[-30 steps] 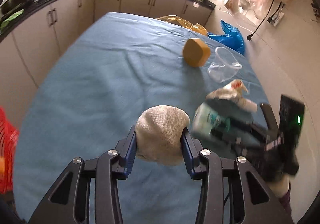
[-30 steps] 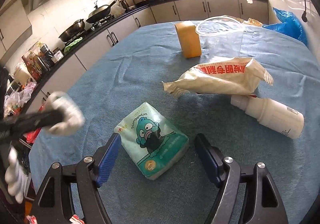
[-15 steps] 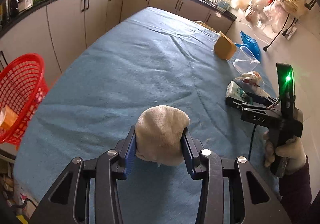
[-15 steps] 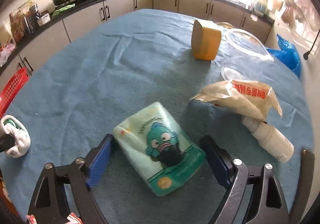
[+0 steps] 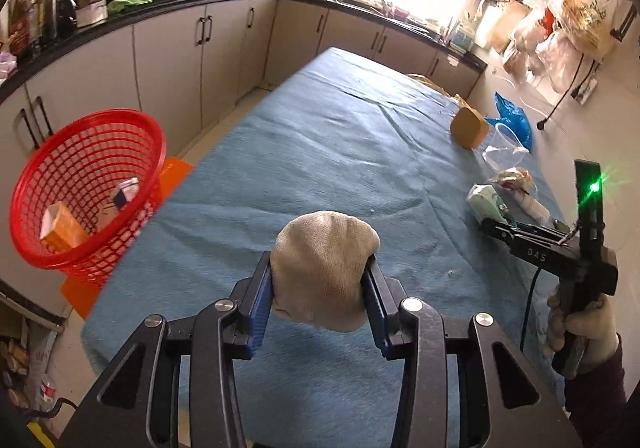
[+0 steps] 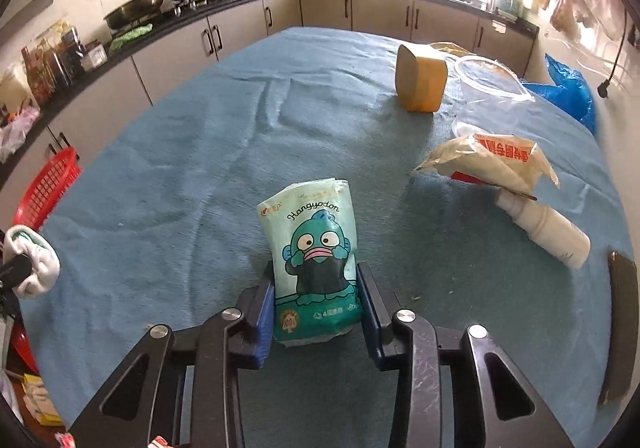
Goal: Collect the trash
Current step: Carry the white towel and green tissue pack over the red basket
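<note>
Covering the table, blue cloth bears remaining trash. Red basket sits off its left edge w/ 2 items in, presumably the drop point. Left gripper pinches cloth wad; right gripper, jaws closing, clamps tissue pack.

- The red basket is cut off at the left edge of the right wrist view; only part of its rim shows.
- The lower edge of the tissue pack sits hidden between the closing right claw pads.
- The white bottle has its neck covered by the crumpled wrapper.
- The balled cloth hides the far tips of the left claw.
- Print on the basket's boxes is too small to read.
</note>
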A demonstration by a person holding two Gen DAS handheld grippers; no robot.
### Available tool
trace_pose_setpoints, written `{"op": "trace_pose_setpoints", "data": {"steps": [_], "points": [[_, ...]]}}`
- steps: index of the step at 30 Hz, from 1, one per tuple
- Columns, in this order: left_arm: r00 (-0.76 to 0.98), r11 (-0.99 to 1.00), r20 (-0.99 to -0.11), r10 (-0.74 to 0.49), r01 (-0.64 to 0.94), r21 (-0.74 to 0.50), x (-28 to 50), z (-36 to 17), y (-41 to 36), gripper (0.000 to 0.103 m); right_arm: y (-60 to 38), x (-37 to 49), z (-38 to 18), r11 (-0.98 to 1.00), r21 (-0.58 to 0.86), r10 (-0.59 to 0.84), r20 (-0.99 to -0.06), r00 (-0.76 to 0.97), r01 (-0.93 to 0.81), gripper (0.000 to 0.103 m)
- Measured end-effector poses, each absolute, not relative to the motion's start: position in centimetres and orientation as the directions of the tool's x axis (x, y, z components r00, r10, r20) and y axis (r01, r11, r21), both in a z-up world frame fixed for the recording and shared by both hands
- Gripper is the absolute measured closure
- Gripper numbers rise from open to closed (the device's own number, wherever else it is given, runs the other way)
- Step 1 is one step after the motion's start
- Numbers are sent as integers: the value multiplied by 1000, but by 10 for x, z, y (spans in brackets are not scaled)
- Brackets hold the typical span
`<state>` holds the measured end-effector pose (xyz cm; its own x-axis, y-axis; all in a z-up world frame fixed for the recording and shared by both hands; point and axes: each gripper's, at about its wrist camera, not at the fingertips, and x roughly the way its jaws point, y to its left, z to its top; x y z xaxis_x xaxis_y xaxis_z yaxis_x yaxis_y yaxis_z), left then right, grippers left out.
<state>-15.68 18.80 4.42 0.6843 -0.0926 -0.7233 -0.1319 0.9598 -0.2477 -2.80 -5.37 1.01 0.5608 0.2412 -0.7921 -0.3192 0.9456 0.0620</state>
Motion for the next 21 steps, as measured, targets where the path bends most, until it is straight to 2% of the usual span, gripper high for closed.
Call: {"op": "trace_pose_setpoints", "data": {"steps": [12,21], "points": [[715,963,-699,17,-199,-180,-182,53,205,63,-9,-81,52,897,123,375,-719,586,-424,62],[735,963,-664,136,-257,-86,-200,61,215,63,32,-105,59,843,151,462,-695,551,-516,62]]}}
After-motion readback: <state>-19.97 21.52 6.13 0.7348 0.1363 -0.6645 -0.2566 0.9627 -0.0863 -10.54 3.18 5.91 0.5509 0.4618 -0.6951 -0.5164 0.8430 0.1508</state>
